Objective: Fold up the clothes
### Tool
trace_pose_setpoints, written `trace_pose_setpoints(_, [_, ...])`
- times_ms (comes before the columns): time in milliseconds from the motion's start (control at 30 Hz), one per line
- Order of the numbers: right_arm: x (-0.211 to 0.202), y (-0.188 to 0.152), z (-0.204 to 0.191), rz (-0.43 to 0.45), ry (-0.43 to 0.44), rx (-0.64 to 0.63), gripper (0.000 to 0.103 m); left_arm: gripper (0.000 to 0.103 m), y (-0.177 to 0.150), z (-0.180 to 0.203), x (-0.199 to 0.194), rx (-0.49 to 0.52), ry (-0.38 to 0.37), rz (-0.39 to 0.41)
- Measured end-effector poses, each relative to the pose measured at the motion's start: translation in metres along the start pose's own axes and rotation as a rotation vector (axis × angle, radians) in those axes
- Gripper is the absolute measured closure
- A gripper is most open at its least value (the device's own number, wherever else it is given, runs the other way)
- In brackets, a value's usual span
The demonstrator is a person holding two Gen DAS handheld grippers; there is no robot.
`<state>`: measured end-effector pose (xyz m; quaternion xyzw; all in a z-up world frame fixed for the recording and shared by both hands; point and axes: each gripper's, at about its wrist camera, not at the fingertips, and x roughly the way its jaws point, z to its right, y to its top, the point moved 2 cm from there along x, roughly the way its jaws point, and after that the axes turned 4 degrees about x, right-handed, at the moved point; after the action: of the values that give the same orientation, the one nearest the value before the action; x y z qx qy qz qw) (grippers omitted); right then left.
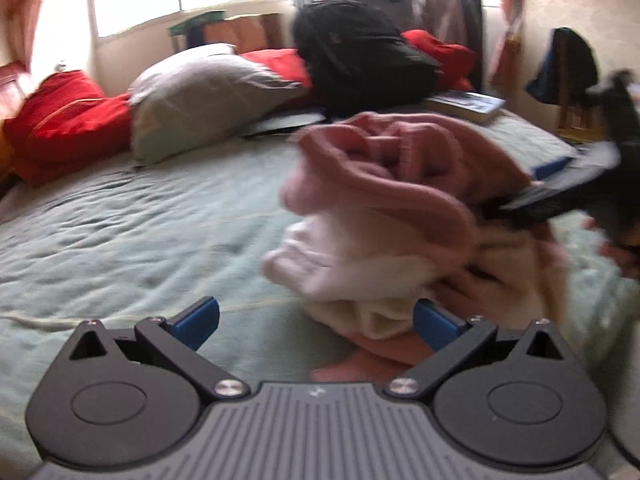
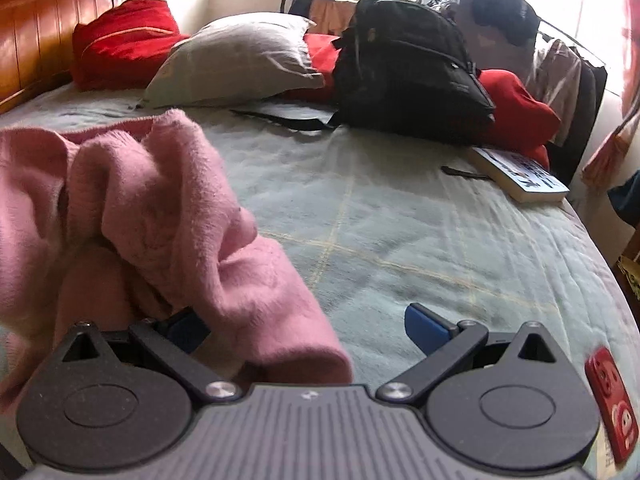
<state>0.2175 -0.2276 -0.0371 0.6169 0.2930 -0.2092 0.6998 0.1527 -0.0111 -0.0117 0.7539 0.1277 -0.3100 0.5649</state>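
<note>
Blue-padded fingers of the left gripper [image 1: 316, 322] stand wide apart just above the pale green bedspread [image 1: 120, 216], holding nothing; a cream-and-pink fold of the sweater reaches down to the right pad. Ahead of them the pink sweater [image 1: 384, 200] hangs in a bunched, twisted mass over the bed, blurred by motion. At the right edge of this view the other tool pokes into the bundle, its tips too blurred to say whether they pinch the knit.

From the right wrist, the right gripper [image 2: 308, 328] also shows its jaws spread wide; the fuzzy pink knit is draped over its left finger and spills down across the body of the tool, more hooked than clamped. A black backpack [image 2: 408, 68], a grey pillow [image 2: 236, 60] and a book [image 2: 520, 178] sit well back on the bed.

Judging by the crumpled shape, the garment is being lifted or shaken out, not yet flat. Next comes finding an edge, hem or shoulder, for each tool and spreading it flat on the open bedspread.
</note>
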Motion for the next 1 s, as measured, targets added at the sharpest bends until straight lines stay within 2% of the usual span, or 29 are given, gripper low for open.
trace_pose_setpoints(167, [0.009, 0.007, 0.004, 0.007, -0.003, 0.019, 0.0, 0.001, 0.001, 0.011, -0.002, 0.019, -0.063, -0.005])
trace_pose_setpoints(433, [0.011, 0.008, 0.036, 0.018, -0.032, 0.074, 0.0, 0.001, 0.013, 0.011, 0.02, 0.016, 0.01, -0.002])
trace_pose_setpoints(600, [0.02, 0.01, 0.034, 0.011, 0.03, 0.066, 0.0, 0.001, 0.009, 0.013, 0.032, 0.004, -0.036, -0.046])
trace_pose_setpoints(767, [0.033, 0.02, 0.031, 0.035, -0.031, 0.045, 0.0, 0.001, 0.011, 0.004, 0.037, 0.011, 0.03, -0.044])
trace_pose_setpoints(1000, [0.05, 0.031, 0.059, 0.021, -0.073, 0.1, 0.0, 0.001, 0.019, -0.016, 0.042, -0.025, 0.088, -0.039])
